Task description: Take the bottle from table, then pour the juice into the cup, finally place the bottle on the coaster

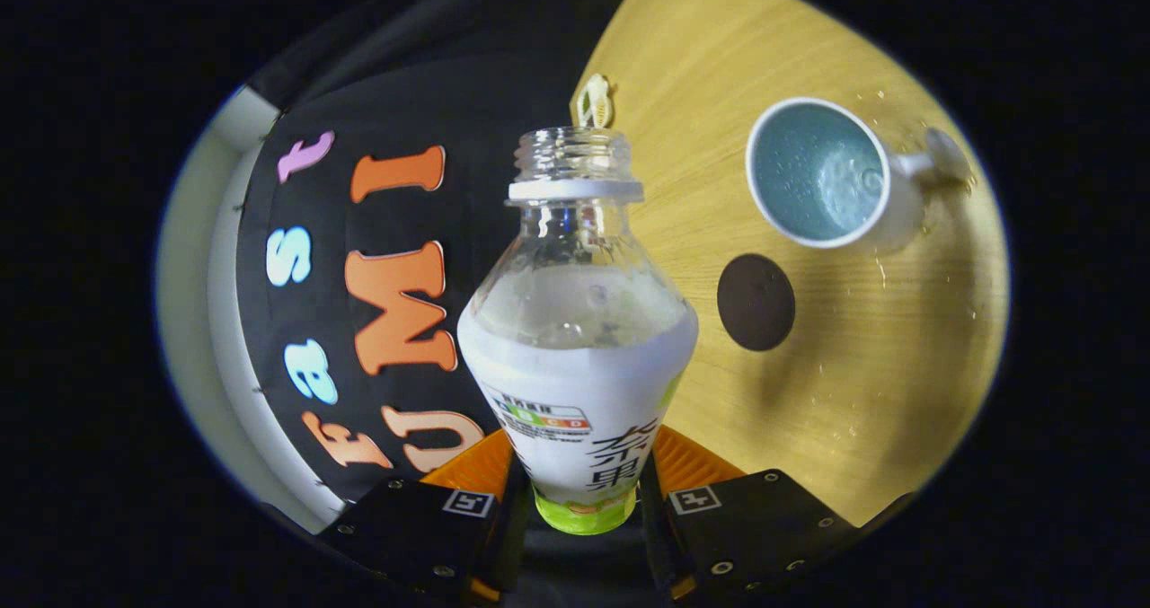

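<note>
A fisheye view looks forward along the gripper [579, 491], whose two fingers are clamped on the lower body of a clear plastic bottle [578, 339], one finger pressing on each side. The bottle stands between the fingers and points away from the camera, its open threaded neck [572, 153] uncapped above a white collar ring. A white printed label wraps its lower half, with a bright green band at the base. Clear liquid fills the bottle up to about its shoulder, with a few bubbles at the surface.

The whole scene appears rotated, so the light wooden table [898, 356] lies tilted on the bottle's right side, while the booth's black cloth wall is on its left. On the table, beyond the fingers and to the right of the bottle's shoulder, lies a small, round, dark brown coaster [756, 302], bare, near the bottle in the view but not touching it. Farther on, past the coaster, sits a white cup [819, 173] with a pale blue inside and a handle [934, 161] on its far side; liquid with bubbles shows within it. Small droplets speckle the wood around the cup and toward the table's near edge. A small cream-coloured object [595, 101] rests at the table's edge by the wall, just behind the bottle's neck; what it is cannot be told.
</note>
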The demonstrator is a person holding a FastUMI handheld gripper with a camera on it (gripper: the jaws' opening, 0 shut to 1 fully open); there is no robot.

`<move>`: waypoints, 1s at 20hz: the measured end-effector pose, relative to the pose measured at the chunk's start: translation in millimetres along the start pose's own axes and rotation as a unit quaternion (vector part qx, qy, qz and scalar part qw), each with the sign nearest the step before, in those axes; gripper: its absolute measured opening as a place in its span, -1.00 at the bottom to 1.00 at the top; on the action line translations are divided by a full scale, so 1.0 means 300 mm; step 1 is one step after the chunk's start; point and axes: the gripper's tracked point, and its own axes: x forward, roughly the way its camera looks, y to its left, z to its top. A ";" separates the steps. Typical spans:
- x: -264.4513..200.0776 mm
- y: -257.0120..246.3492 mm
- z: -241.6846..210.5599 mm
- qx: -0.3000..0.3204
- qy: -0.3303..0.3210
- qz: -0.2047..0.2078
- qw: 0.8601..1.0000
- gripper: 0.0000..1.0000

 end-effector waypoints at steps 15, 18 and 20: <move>0.049 0.079 0.101 -0.470 -0.102 -0.034 0.876 0.12; 0.070 0.119 0.134 -0.539 -0.139 -0.048 0.830 0.12; 0.081 0.155 0.149 -0.580 -0.159 -0.052 0.797 0.12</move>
